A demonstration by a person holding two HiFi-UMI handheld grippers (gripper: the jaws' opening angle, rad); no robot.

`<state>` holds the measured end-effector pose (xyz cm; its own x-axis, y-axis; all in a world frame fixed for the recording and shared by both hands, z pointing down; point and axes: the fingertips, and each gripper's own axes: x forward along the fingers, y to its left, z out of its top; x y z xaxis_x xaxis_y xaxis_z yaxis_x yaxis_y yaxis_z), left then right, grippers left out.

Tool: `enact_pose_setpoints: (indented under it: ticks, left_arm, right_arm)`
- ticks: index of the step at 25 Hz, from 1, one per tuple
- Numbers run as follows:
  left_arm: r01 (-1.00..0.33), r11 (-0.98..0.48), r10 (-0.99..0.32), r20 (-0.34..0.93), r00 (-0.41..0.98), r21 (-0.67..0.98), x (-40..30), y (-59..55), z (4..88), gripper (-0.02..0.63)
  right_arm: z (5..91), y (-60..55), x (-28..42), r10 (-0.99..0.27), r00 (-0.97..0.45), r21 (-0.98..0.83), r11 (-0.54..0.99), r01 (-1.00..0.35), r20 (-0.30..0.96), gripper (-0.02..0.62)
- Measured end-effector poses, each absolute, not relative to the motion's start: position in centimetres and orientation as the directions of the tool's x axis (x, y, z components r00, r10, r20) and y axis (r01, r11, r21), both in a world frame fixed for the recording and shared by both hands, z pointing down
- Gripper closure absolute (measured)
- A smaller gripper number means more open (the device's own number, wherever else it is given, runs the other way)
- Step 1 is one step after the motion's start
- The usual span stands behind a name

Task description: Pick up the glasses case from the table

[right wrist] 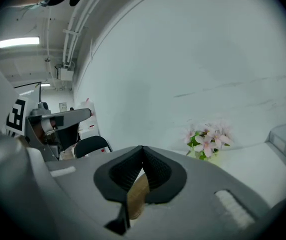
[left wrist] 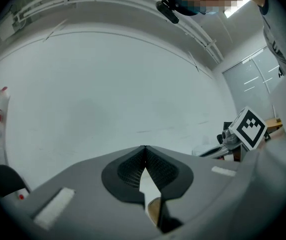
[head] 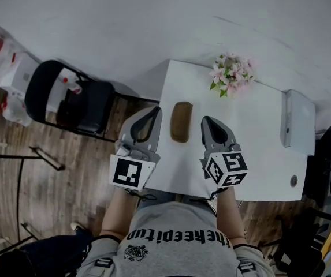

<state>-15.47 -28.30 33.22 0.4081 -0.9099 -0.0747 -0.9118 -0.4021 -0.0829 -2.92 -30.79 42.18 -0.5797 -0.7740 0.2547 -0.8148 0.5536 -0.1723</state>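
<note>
While the case (head: pixel 181 121) lies flat on the bench (head: pixel 257 154), no part of the pick is done. In the head view it is seen as a brown oval near the bench's left edge, between the two grippers and touched by neither. The left gripper (head: pixel 156 112) is held just beside its left side, the right gripper (head: pixel 206 122) just beside its right side. Both sets of fingers (left wrist: pixel 128 171) are closed tip to tip with nothing gripped. In each gripper view the tips are seen meeting. Only a sliver of brown case is glimpsed through the gap below them, beyond the fingers and not clamped.

Left to do, as judged: one set of fingers to be opened, set across the case, closed on it, and the case lifted clear. The short width looks the easier span.

Writing: print on the shirt (head: pixel 179 235) is seen upside down and is read roughly as "thekeepitup", letters not certain. Black-and-white square markers are carried on the cubes (head: pixel 131 173), with no text in them. No brand or label can be made out on the case, the white box (head: pixel 297 122) or the flowers (head: pixel 231 74). Red marks on the packs (head: pixel 3 56) at far left are too small to be read.
</note>
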Motion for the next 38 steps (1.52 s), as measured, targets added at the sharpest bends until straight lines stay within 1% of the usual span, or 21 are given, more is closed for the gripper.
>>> enact_pose_setpoints:
  ticks: [9,14,18,21,26,32,38]
  left_arm:
    - [-0.880,-0.471,-0.880,-0.024,0.473,-0.060,-16.3,-31.4,35.7,0.586]
    - [-0.862,-0.504,-0.863,0.005,0.505,-0.045,-16.7,-32.3,37.2,0.586]
    - [-0.851,-0.525,-0.851,0.026,0.524,-0.028,-16.9,-32.8,38.4,0.586]
    - [-0.843,-0.538,-0.842,0.037,0.537,-0.017,-17.2,-33.2,39.1,0.586]
    - [-0.831,-0.557,-0.830,0.046,0.556,0.001,-17.2,-33.7,39.8,0.586]
    - [-0.822,-0.570,-0.820,0.056,0.570,0.012,-17.4,-34.0,40.4,0.586]
    - [-0.820,-0.573,-0.817,0.063,0.573,0.019,-17.7,-34.0,40.9,0.586]
  right_arm:
    - [47.7,-33.1,-3.9,-0.755,-0.520,-0.251,0.455,-0.854,0.400,0.591]
    - [50.9,-33.8,-4.3,-0.729,-0.508,-0.337,0.387,-0.858,0.458,0.575]
    - [53.1,-34.1,-4.7,-0.703,-0.511,-0.389,0.347,-0.853,0.494,0.535]
    - [54.5,-34.2,-5.1,-0.679,-0.522,-0.425,0.325,-0.845,0.517,0.479]
    - [56.8,-34.2,-5.5,-0.627,-0.549,-0.491,0.287,-0.822,0.552,0.407]
    - [58.6,-34.2,-5.9,-0.574,-0.588,-0.545,0.272,-0.793,0.570,0.344]
    - [59.8,-34.1,-6.5,-0.525,-0.630,-0.585,0.276,-0.762,0.572,0.302]
